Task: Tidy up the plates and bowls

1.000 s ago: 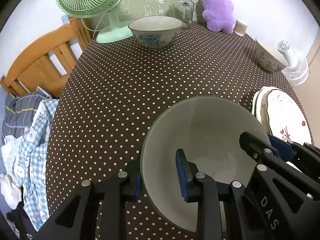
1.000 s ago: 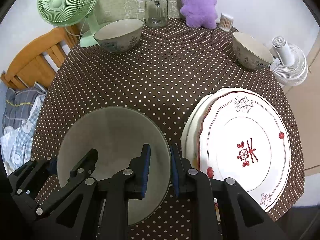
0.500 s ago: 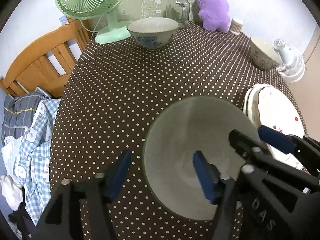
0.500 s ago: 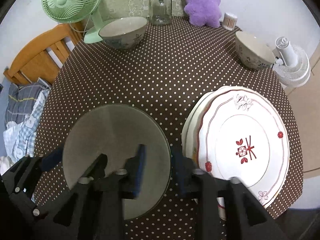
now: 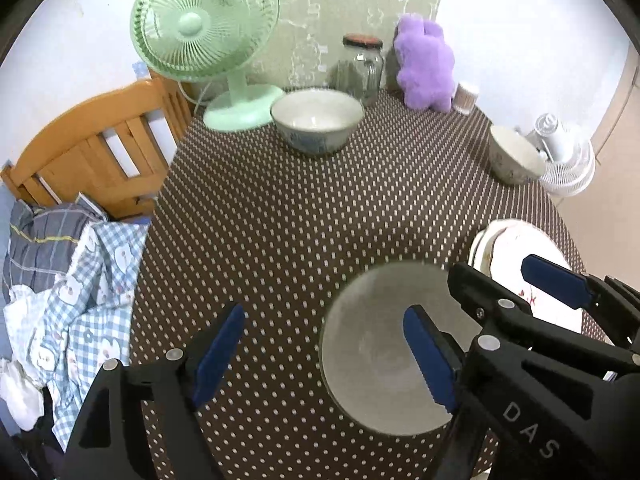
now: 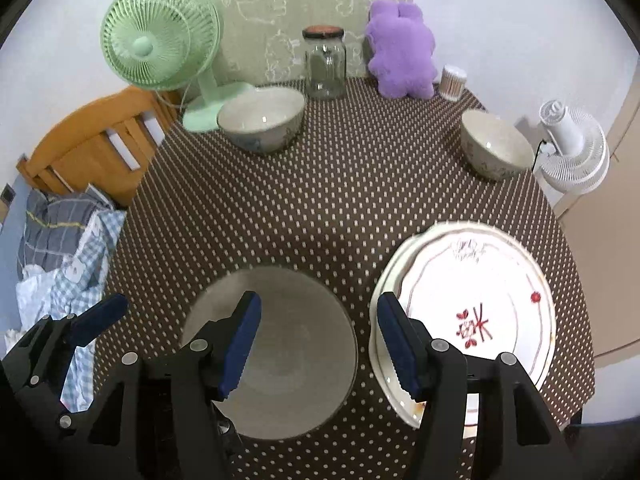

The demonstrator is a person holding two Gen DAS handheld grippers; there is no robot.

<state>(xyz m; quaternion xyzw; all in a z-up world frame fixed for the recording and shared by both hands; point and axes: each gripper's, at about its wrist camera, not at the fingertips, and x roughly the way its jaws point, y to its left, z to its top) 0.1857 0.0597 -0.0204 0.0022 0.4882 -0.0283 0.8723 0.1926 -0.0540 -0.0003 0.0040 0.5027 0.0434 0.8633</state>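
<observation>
While both tools angle steeply down at the table, the left tool stands with its jaws spread wide and the right tool with its jaws well apart, and neither presses on anything. Both pairs of jaws have just been opening. A second ago each pinched a side of the grey bowl's rim; now the pads are off it and both tools sit higher above it, so the bowl looks smaller and stands free on the dotted cloth. Below the left tool, the rim's left edge lies between the blue pads, untouched; below the right tool, the rim's right edge lies between its pads in the same way. Just right of the right tool lies the stack of white plates, close beside the bowl. Farther ahead and to the left stands a patterned bowl, and ahead to the right a second patterned bowl near the table's edge. Beyond them, at the far side, are a green fan, a glass jar and a purple plush toy.
</observation>
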